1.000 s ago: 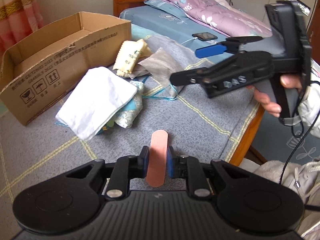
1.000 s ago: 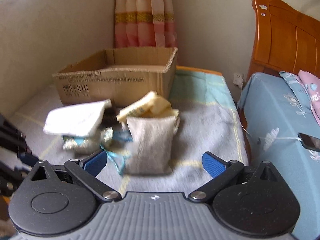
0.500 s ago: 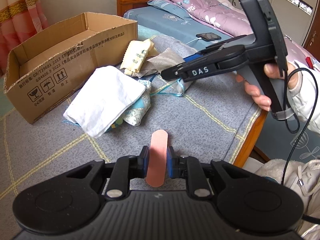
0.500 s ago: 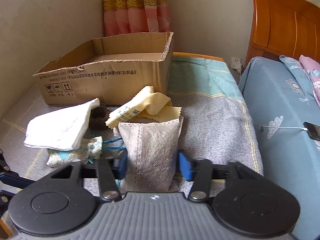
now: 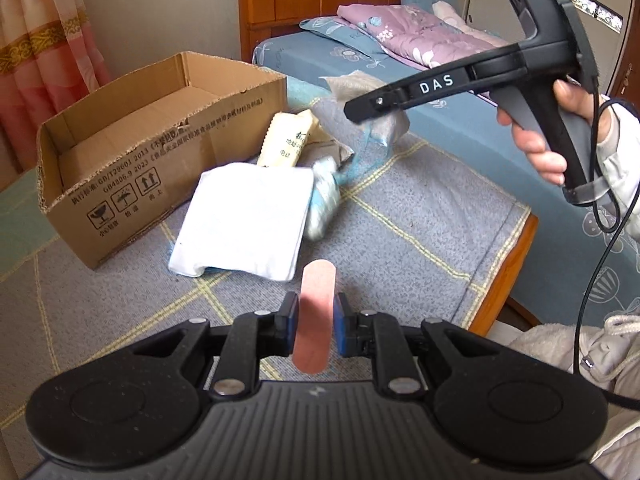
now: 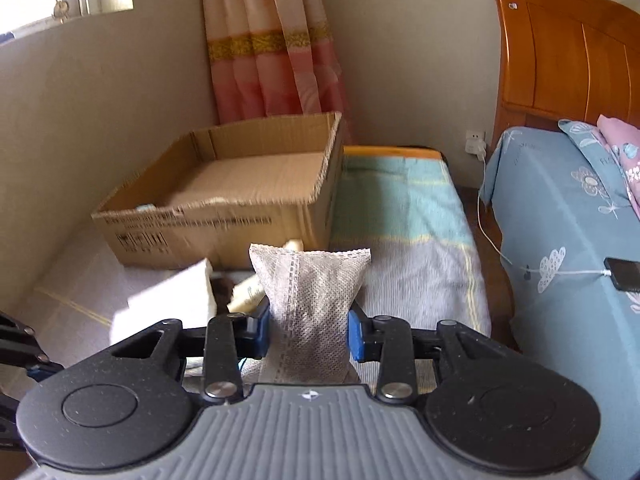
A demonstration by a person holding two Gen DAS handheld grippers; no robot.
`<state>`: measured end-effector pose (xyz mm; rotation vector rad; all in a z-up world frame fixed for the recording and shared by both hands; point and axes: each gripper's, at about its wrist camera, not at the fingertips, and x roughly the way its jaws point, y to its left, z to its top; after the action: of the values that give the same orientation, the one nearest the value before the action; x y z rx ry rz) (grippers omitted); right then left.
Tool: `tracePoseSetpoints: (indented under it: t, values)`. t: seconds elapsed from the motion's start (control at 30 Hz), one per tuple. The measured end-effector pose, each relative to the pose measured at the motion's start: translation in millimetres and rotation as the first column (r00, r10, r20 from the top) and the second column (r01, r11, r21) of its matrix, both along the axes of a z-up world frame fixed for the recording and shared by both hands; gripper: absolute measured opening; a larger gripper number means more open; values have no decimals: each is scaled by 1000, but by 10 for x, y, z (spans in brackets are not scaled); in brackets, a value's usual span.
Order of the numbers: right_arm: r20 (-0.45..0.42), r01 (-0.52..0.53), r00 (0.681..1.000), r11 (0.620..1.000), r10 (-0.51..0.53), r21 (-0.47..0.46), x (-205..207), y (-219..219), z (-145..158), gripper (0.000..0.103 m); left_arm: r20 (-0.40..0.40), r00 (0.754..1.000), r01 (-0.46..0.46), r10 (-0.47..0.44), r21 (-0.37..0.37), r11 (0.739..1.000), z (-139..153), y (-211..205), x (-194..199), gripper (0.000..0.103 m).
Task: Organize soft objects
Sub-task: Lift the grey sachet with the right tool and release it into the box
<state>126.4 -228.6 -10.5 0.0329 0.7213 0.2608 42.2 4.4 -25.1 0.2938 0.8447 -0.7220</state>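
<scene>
A pink adhesive strip stands upright between the pads of my left gripper, which is shut on it low over the grey checked cover. My right gripper has its jaws closing on a grey mesh pouch, pads pressing both its sides. In the left wrist view this pouch hangs lifted above the pile. On the cover lie a folded white cloth, a yellow packet and a blue-and-white patterned pouch. The open cardboard box stands behind the pile.
The cardboard box sits at the back left near a pink curtain. The table's wooden edge drops off on the right. Beyond it is a bed with a charging phone.
The right gripper's jaws came down around the grey pouch, closed on it and lifted it off the pile. The left gripper kept hold of the pink strip and stayed nearly still.
</scene>
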Motion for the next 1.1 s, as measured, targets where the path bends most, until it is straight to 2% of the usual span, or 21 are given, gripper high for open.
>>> tracePoseSetpoints:
  t: [0.13,0.27,0.43,0.63,0.77,1.0,1.03,1.1]
  values:
    - [5,-8,1000,1000,9,-12,-10,30,41,41,4,1000,3,-3,-7,1000,4,-9,-12,17]
    - [-30,-26,999,999,27,26,-5,14,46,41,6,1000,-3,3,0,1000,2,7,-27,17]
    - [-17,-39,999,999,40,31,-14,29,195,41,28,1000,3,-3,-9,1000,82,38,-49,17]
    - [64,-56,996,997,60,-61,-3,158,442,41,48,999,-5,5,2,1000,157,80,-13,17]
    - [83,-84,992,993,91,-86,246,280,544,41,62,998,-22,22,9,1000,205,116,4,17]
    - [54,-127,990,989,131,-70,911,592,609,42,104,992,-68,65,24,997,369,194,103,17]
    - [55,-126,990,989,130,-73,998,638,605,44,114,991,-72,69,27,997,395,201,133,17]
    - [57,-120,990,989,125,-82,1139,717,582,72,130,988,-83,78,33,996,449,215,210,17]
